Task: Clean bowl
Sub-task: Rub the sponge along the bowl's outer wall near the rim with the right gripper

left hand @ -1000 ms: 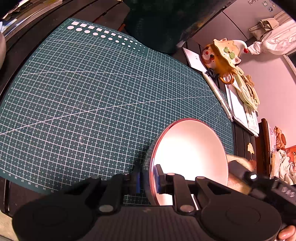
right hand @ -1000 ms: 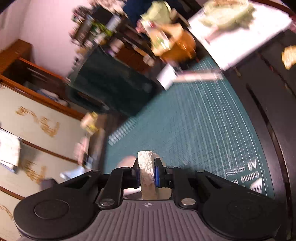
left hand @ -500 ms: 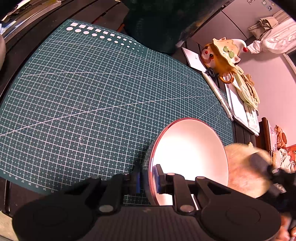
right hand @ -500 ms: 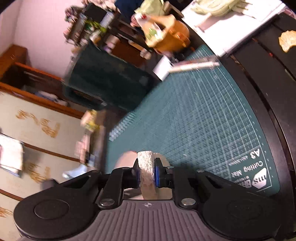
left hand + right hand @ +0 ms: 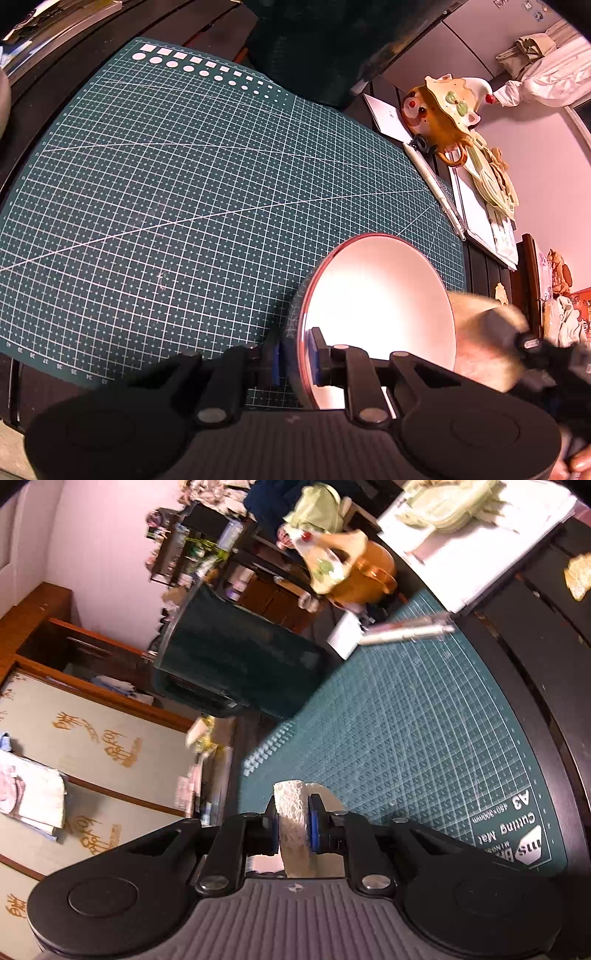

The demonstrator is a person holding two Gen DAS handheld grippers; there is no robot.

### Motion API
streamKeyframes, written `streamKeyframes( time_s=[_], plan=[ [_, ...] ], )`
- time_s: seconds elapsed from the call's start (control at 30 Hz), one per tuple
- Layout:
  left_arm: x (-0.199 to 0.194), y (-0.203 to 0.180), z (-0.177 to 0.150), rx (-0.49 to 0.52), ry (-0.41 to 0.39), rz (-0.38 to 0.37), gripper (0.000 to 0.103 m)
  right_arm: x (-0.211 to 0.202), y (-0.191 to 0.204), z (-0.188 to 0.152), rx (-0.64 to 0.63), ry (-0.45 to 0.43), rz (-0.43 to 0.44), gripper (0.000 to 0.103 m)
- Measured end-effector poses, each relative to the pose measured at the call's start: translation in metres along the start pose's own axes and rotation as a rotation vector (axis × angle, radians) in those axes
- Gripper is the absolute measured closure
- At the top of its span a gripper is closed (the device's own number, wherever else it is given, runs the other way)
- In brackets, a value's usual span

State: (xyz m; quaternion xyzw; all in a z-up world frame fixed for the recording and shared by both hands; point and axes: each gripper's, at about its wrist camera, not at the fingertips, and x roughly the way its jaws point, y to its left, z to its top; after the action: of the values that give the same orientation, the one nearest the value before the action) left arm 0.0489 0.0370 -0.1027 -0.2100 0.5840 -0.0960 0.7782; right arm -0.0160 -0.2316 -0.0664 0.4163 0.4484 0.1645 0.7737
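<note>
The left claw is clenched on the rim of the bowl, one pad inside the white hollow, the other on the outer wall; the bowl stands tilted over the near right corner of the green cutting mat, its red-edged rim facing up; the right claw is clenched on a pale, rough-textured sponge; in the left wrist view a blurred tan mass, apparently that sponge, sits just beside the bowl's right rim, contact unclear; the mat lies on the dark counter; its corner reads "A3", "450×300mm" and "Cutting Mat"; the brand below is partly hidden.
</note>
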Motion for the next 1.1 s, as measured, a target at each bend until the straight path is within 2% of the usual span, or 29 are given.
streamKeyframes(
  time_s=[0.07, 0.2, 0.37, 0.5, 0.67, 0.7, 0.73, 0.8, 0.9, 1.1],
  plan=[
    [-0.002, -0.001, -0.002, 0.002, -0.001, 0.001, 0.087, -0.002, 0.000, 0.001, 0.012, 0.005, 0.006, 0.088],
    [-0.003, -0.003, -0.003, 0.003, 0.001, 0.001, 0.087, -0.017, 0.011, 0.004, -0.030, -0.051, 0.066, 0.088],
    [-0.004, -0.004, -0.006, 0.001, 0.000, -0.001, 0.087, -0.001, 0.000, 0.000, -0.012, 0.000, 0.004, 0.088],
    [-0.004, -0.006, -0.006, 0.005, 0.001, 0.001, 0.087, -0.016, 0.005, 0.005, -0.004, -0.044, 0.064, 0.088],
    [-0.003, -0.007, -0.005, -0.001, 0.001, -0.002, 0.087, -0.003, -0.003, 0.001, 0.016, -0.002, 0.023, 0.088],
    [-0.005, -0.001, -0.007, 0.002, 0.000, -0.002, 0.087, -0.001, -0.005, 0.001, 0.030, 0.008, 0.013, 0.088],
    [-0.009, 0.024, -0.009, 0.006, 0.000, -0.005, 0.087, -0.003, -0.005, 0.001, 0.031, 0.006, 0.019, 0.088],
    [-0.008, 0.026, -0.007, 0.006, 0.000, -0.004, 0.087, -0.012, 0.000, 0.003, 0.024, -0.021, 0.054, 0.088],
    [-0.010, 0.007, -0.011, 0.001, 0.000, -0.006, 0.087, -0.015, 0.002, 0.003, 0.016, -0.037, 0.067, 0.088],
    [-0.014, 0.007, -0.016, 0.008, 0.001, -0.011, 0.087, -0.011, 0.000, 0.004, 0.031, -0.020, 0.052, 0.088]
  ],
)
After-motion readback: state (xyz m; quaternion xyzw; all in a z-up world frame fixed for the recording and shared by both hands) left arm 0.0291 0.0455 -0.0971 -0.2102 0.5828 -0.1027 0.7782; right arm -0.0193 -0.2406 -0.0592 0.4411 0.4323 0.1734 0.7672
